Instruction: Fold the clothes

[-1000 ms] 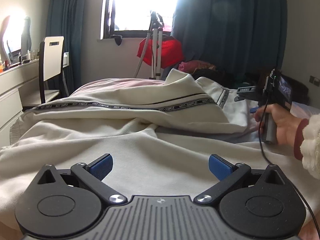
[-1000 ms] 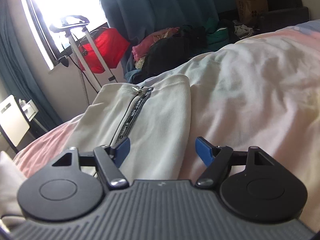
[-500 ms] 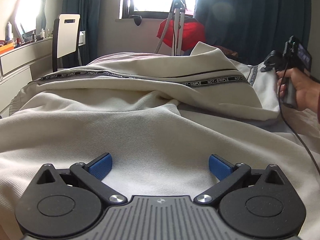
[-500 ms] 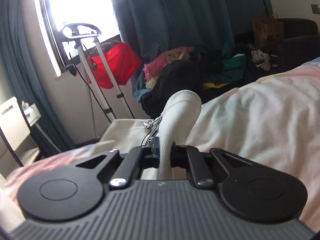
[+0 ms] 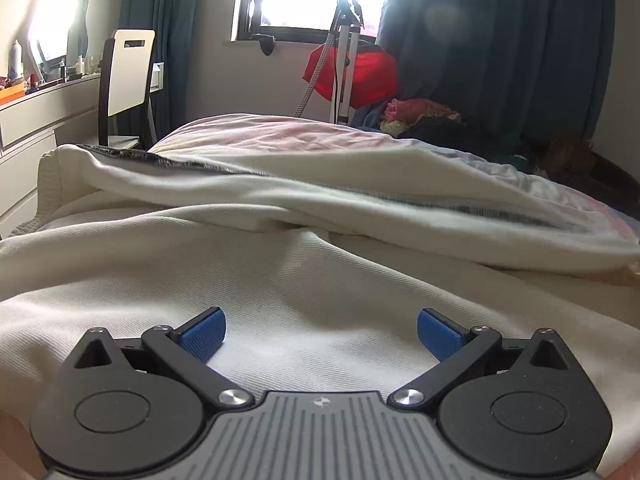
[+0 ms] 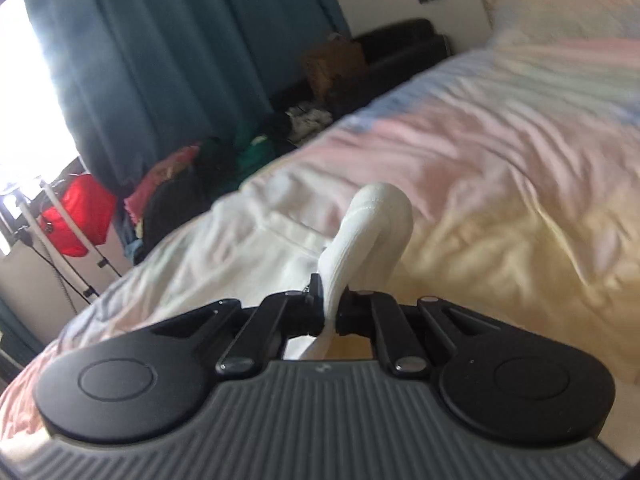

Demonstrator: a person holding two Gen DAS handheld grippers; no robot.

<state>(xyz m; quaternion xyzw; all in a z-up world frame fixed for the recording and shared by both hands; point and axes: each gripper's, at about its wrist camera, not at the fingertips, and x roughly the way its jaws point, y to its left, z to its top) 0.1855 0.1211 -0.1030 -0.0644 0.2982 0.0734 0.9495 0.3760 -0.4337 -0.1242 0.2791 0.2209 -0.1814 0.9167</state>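
No lettering can be read. The cream garment [image 5: 304,288] carries a dark woven band [image 5: 168,162] along its folded edge in the left wrist view, but its marks are smeared into grey flecks. Each gripper body bears a small round emblem at the top of its ribbed grey plate [image 5: 319,402], too small to make out. The right wrist view is blurred.

- The left gripper [image 5: 319,332] hangs low over the cream garment [image 5: 304,280], its blue fingers [image 5: 202,334] spread wide apart.
- A fold with a dark trim [image 5: 168,160] lies across the bed [image 5: 256,132].
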